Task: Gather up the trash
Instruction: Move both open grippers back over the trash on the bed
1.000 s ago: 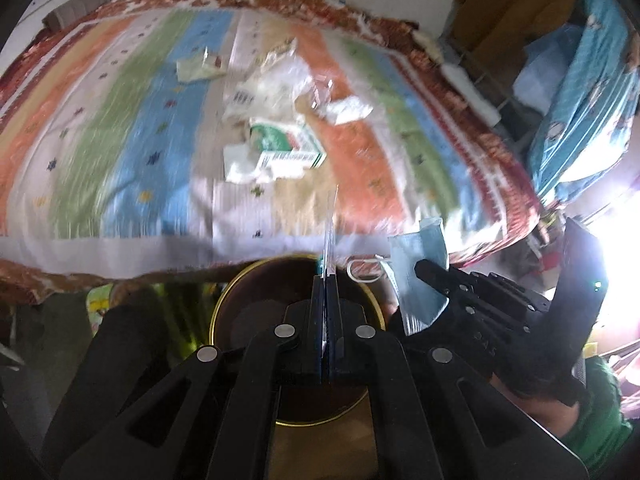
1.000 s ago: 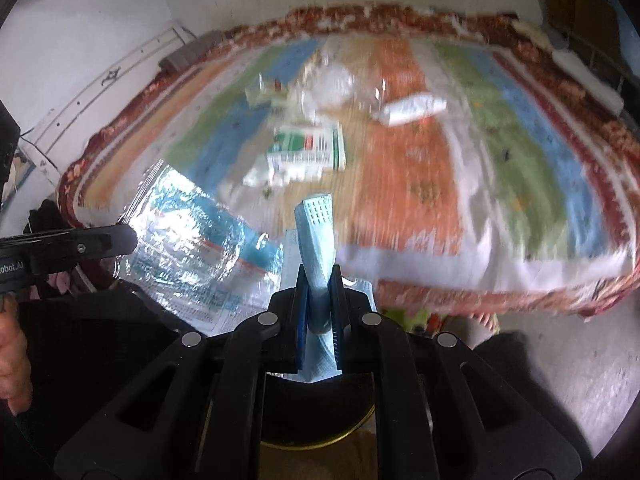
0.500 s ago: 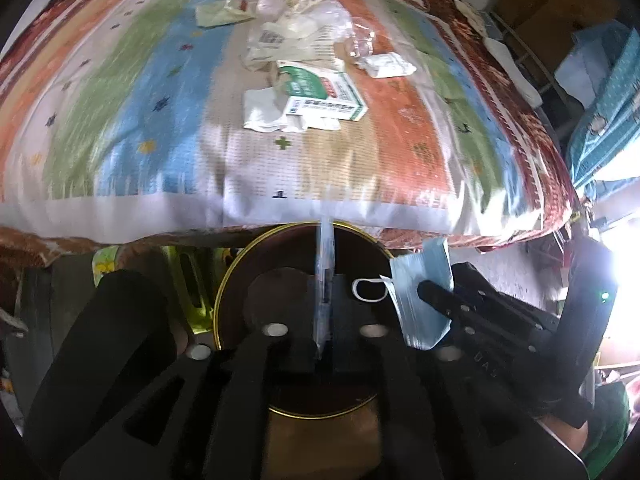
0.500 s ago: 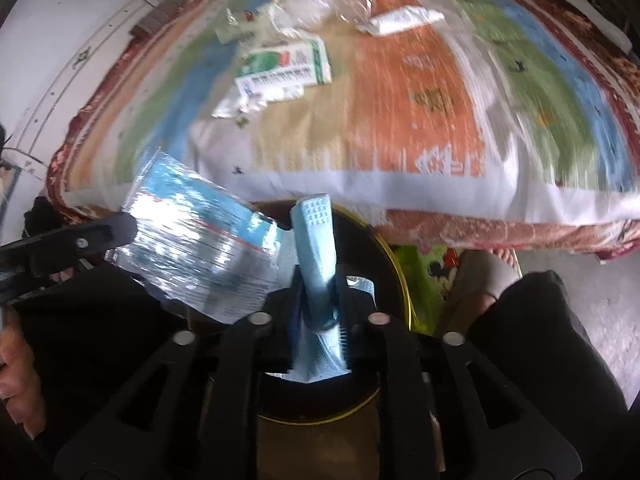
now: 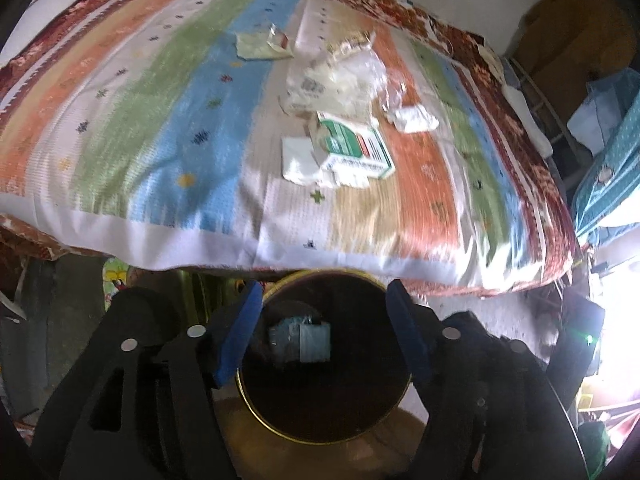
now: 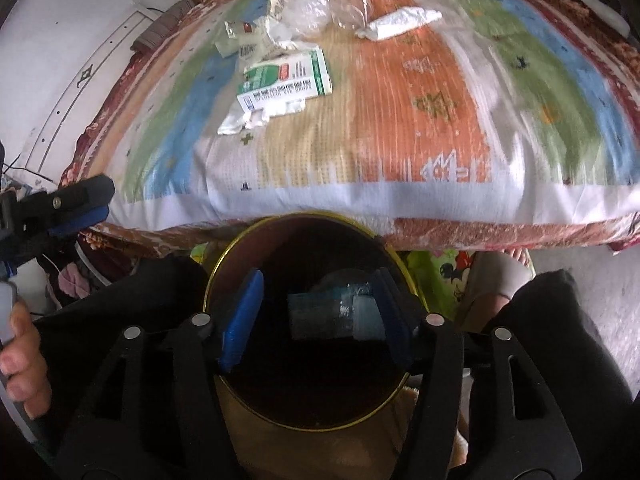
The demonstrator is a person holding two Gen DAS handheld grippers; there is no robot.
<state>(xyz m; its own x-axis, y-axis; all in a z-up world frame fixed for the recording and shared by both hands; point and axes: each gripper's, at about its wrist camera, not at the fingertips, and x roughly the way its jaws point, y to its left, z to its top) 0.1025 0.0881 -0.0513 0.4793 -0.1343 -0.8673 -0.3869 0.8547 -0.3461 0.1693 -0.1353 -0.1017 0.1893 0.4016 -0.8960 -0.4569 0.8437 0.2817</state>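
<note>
Both grippers hang over a dark round bin with a gold rim [image 5: 256, 412], which stands below the bed's edge. My left gripper [image 5: 324, 320] has its jaws opening, with nothing pressed between the blue pads [image 5: 240, 328]. My right gripper [image 6: 316, 316] is opening too, its pads free. Down in the bin [image 6: 224, 264] lie a blue face mask and a shiny blue wrapper [image 6: 332, 316], also seen in the left wrist view as a bluish bundle [image 5: 300, 340]. On the striped bedspread [image 5: 160, 120] remain a green-and-white box [image 5: 356, 148], white paper [image 5: 298, 160], crumpled clear plastic [image 5: 332, 80] and a white wad [image 5: 412, 118].
A pale green wrapper [image 5: 260, 44] lies farther back on the bed. In the right wrist view the left gripper's fingers [image 6: 68, 208] and a hand [image 6: 20, 360] show at the left edge. Dark-trousered legs [image 6: 560, 340] flank the bin. Clutter and blue cloth [image 5: 608, 160] stand at the right.
Both grippers went from shut to open. The shiny wrapper left the left jaws and the blue mask left the right jaws; both now lie inside the bin.
</note>
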